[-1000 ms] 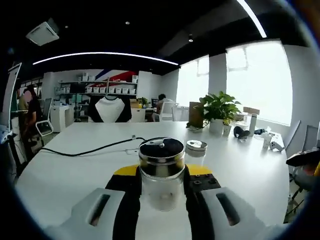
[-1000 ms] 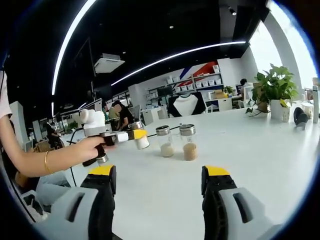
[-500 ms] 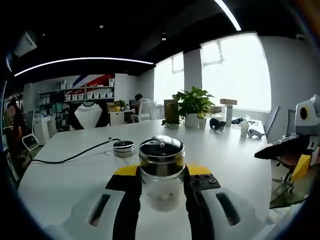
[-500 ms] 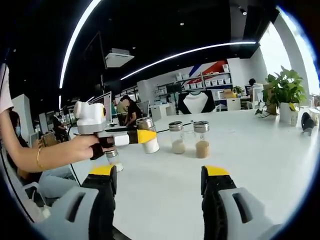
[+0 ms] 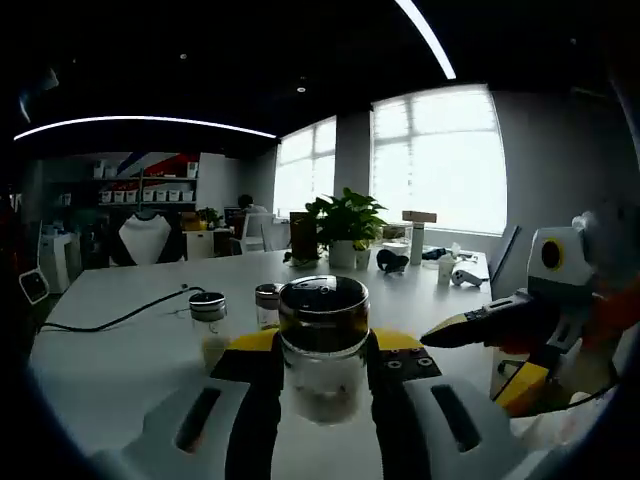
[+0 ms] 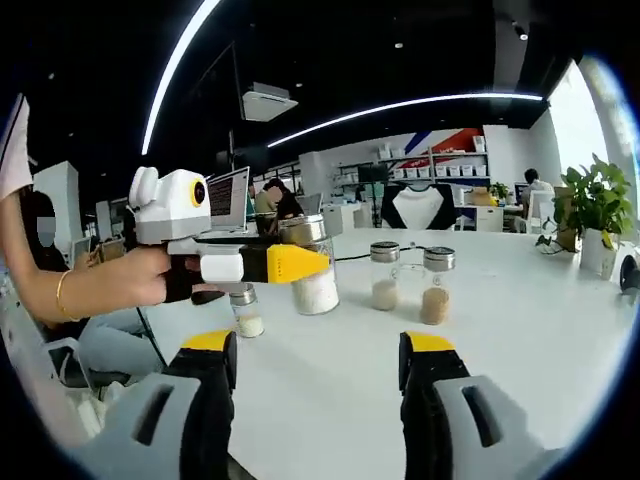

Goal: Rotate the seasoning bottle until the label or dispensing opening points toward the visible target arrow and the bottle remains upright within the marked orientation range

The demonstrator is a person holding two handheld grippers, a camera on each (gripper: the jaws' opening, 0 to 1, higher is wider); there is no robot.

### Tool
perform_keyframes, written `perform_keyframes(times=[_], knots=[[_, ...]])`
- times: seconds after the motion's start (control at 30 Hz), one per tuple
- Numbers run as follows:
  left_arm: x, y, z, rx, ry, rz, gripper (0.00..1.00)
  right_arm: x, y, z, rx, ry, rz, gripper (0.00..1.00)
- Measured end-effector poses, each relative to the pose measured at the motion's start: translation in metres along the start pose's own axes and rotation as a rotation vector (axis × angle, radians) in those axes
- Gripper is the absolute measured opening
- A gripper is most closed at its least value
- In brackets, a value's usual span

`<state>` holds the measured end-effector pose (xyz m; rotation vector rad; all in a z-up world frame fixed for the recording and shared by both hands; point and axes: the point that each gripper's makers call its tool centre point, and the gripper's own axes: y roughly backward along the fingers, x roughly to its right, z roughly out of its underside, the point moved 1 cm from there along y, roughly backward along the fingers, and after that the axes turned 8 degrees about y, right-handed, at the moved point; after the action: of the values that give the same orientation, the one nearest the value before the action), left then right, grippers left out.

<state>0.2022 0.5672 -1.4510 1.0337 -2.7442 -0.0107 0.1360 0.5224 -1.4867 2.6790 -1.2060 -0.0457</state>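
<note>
Seasoning bottle (image 5: pixel 323 345) upright, clamped between left claw (image 5: pixel 322 372) jaws; right claw (image 6: pixel 316 365) spread, empty.

- No word, number or brand can be read anywhere from where I stand.
- The seasoning bottle (image 5: pixel 323 345) in the left gripper (image 5: pixel 322 400) shows a plain dark lid and clear glass, no label facing either view.
- The boxes on the far shelves (image 6: pixel 440 166) behind the white table (image 6: pixel 520 330) are too small to read.
</note>
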Motion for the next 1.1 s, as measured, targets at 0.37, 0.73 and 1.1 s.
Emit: perform_keyframes(times=[0.37,0.73,1.1], knots=[[0.043,0.012,-0.002,-0.023,0.032,0.148,0.34,-0.015,-0.014,-0.015,0.063,0.064,-0.053,0.56],[0.068,0.022,0.005,-0.072,0.039,0.276,0.34,-0.019,-0.014,-0.018,0.07,0.098,-0.073,0.49],[0.077,0.024,-0.003,-0.071,-0.016,0.304,0.34,-0.023,-0.009,-0.024,0.082,0.134,-0.093,0.31]])
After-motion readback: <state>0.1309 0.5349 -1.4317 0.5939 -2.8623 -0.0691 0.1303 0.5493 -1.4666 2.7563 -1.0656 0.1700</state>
